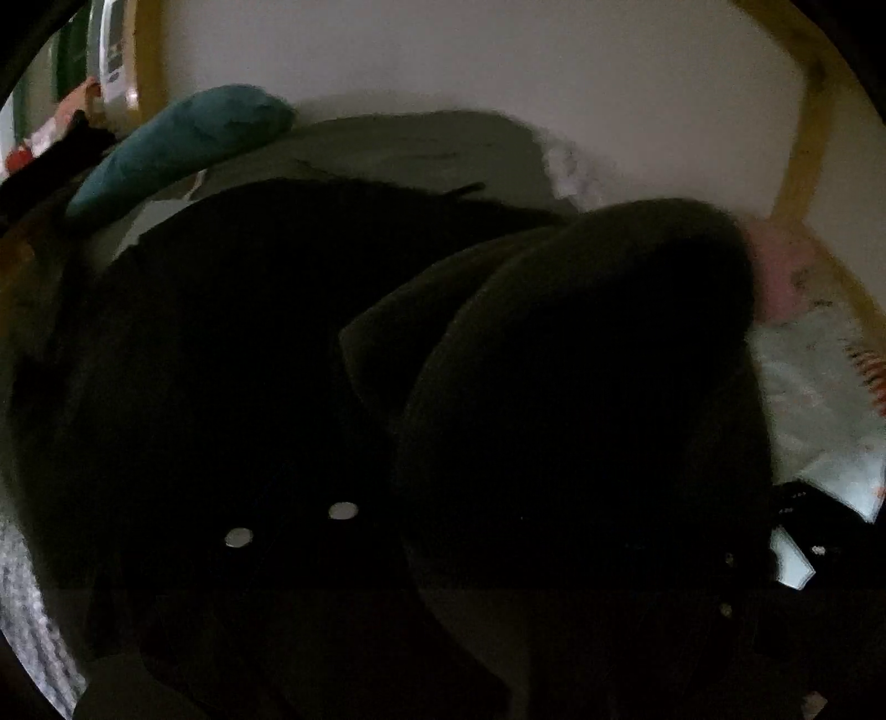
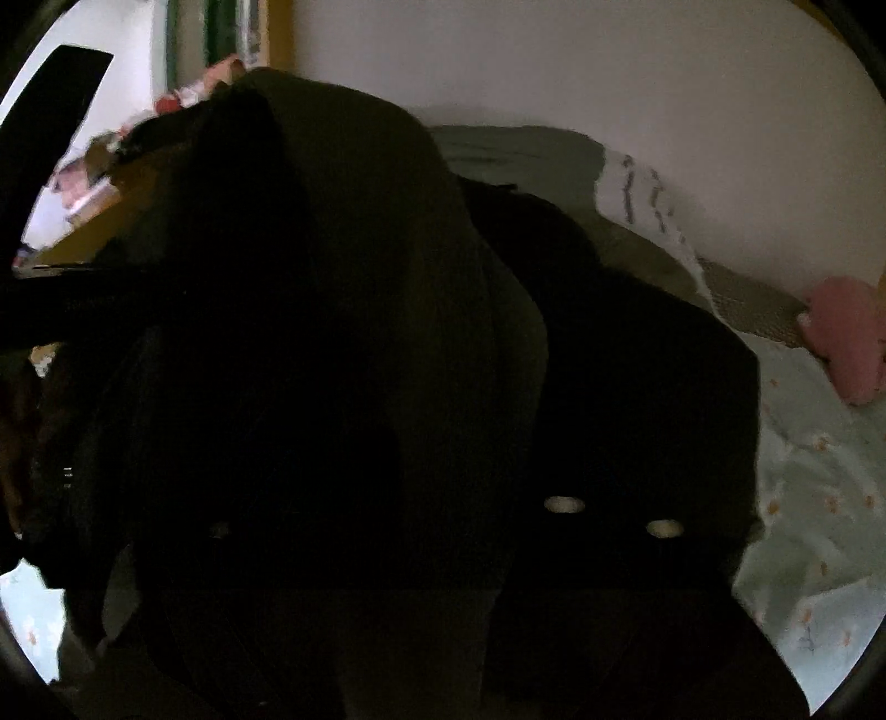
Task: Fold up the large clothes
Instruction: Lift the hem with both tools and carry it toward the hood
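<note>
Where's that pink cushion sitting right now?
The pink cushion lies at the right edge of the right wrist view, on the pale patterned bedsheet near the white wall, beyond the dark garment.

A plain white wall (image 1: 470,61) fills the top of both wrist views, with a yellowish wooden bed frame (image 1: 811,111) running along it at the right edge of the left wrist view and a wooden post (image 2: 279,30) at the upper left of the right wrist view. The bed carries a pale floral sheet (image 2: 814,498), a grey-green blanket (image 1: 421,149) toward the wall, a teal pillow (image 1: 183,141) at its left end and a pink pillow (image 2: 844,332) by the right edge. The light is dim, and the lower half of each view is too dark to read.
</note>
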`<state>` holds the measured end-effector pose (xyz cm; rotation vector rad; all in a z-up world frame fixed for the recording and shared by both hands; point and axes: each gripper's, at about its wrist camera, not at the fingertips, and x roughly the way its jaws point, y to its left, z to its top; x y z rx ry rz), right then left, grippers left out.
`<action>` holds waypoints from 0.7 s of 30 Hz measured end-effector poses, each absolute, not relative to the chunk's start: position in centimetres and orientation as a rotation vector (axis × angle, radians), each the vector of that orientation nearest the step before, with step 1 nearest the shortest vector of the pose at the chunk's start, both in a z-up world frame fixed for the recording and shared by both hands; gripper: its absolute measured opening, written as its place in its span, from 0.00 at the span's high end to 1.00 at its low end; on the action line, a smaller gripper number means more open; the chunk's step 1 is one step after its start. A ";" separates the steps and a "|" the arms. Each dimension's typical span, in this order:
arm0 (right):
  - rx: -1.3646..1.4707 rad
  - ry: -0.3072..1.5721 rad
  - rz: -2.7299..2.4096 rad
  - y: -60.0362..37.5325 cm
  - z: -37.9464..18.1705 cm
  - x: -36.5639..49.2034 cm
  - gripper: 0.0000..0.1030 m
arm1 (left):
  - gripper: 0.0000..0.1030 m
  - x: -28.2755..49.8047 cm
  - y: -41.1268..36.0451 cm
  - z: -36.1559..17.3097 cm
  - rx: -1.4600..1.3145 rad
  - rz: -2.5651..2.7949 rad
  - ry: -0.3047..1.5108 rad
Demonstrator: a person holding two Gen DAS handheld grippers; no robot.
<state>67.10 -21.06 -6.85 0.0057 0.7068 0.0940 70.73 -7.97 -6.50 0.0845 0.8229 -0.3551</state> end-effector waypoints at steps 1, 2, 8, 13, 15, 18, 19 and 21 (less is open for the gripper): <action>0.006 0.698 0.098 -21.1 -6.6 66.8 0.77 | 0.88 70.5 -7.4 -5.9 0.054 -0.365 0.807; 0.002 0.687 0.098 -21.1 -6.4 66.5 0.78 | 0.88 70.2 -6.8 -5.4 0.020 -0.376 0.797; -0.062 0.642 0.113 -20.2 -4.0 64.3 0.78 | 0.89 67.3 -5.8 -1.4 -0.067 -0.418 0.713; -0.040 0.585 0.156 -19.6 -1.5 61.0 0.55 | 0.89 62.0 -6.3 3.0 0.000 -0.485 0.601; -0.019 0.485 0.183 -19.5 -0.1 58.3 0.33 | 0.89 59.5 -6.5 3.8 0.039 -0.488 0.577; -0.019 0.326 0.156 -19.5 1.9 55.0 0.10 | 0.89 56.9 -6.8 4.5 0.072 -0.484 0.569; -0.029 0.239 0.126 -19.4 2.9 53.3 0.10 | 0.89 56.3 -6.8 4.6 0.078 -0.482 0.569; -0.055 0.150 0.093 -18.9 4.7 51.5 0.10 | 0.89 54.9 -6.6 5.1 0.085 -0.484 0.568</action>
